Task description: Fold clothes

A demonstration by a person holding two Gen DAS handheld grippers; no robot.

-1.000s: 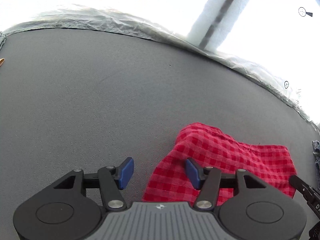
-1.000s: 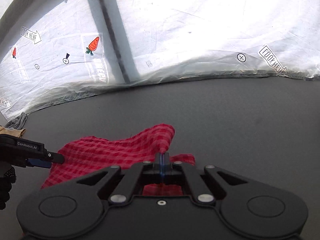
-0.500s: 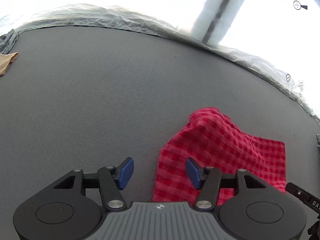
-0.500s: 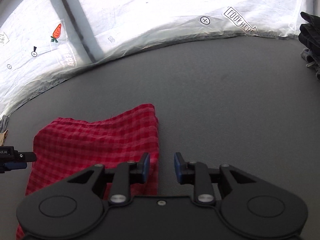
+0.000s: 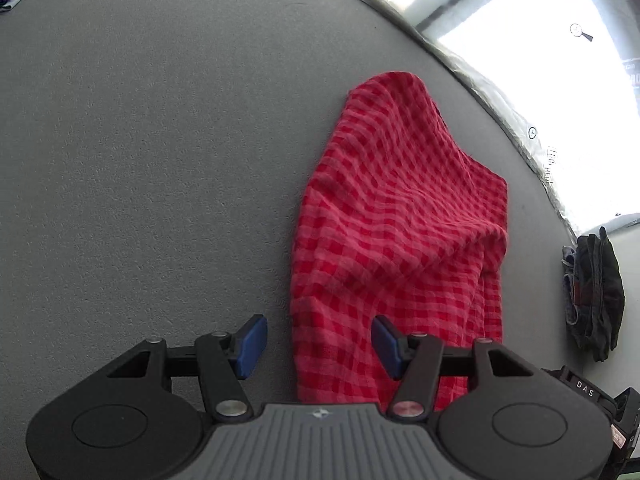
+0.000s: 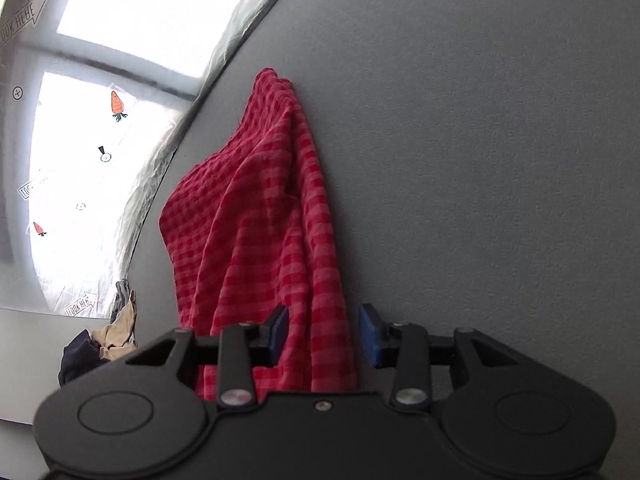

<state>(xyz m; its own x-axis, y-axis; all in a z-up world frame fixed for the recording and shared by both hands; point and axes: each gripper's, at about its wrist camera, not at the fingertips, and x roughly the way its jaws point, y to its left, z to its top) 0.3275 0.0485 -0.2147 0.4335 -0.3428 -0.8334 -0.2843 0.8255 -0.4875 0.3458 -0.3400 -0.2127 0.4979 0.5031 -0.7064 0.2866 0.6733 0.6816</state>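
Observation:
A red checked cloth [image 5: 400,216] lies rumpled on the grey table [image 5: 140,160]. My left gripper [image 5: 318,344] is open, its blue pads either side of the cloth's near left edge, not gripping it. In the right wrist view the same cloth [image 6: 256,220] runs away from me in folds. My right gripper [image 6: 324,336] is open, with the cloth's near right edge between its pads [image 6: 370,334]. The near end of the cloth is hidden under both gripper bodies.
A dark pile of clothes [image 5: 596,296] sits at the table's right end. Another pile, beige and dark [image 6: 104,340], lies at the left end. Plastic sheeting with carrot stickers [image 6: 118,104] lines the table's far edge.
My right gripper has let go of the cloth and opened. Both grippers have swung round to the cloth's near end, and the cloth now lies lengthwise ahead of them.

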